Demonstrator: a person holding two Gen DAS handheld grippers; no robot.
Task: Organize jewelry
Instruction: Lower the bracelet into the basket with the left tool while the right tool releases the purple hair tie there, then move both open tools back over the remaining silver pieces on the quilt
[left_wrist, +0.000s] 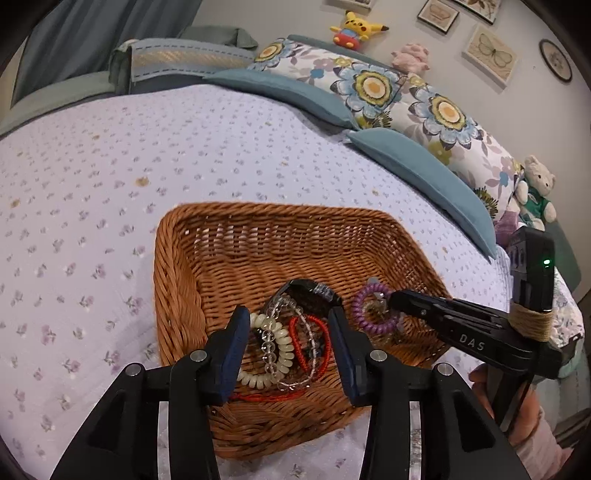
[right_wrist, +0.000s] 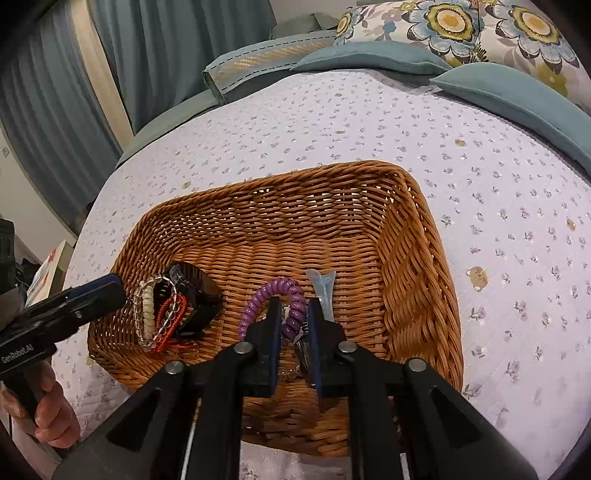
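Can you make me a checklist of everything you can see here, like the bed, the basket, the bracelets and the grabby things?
Surface: bedspread, pale lilac with small flowers.
Job's things: wicker basket holding a cream spiral band, clear bead bracelets, red cord bracelets, black watch, purple coil band and a pale clip.
Clutter: nothing seen on the bedspread beside the basket.
Grippers: left hand-held gripper open over the bracelet pile; right hand-held gripper slightly open around the purple coil band.
Cables: nothing seen.
Surroundings: blue cushions, floral pillows, plush toys, framed pictures, curtains.
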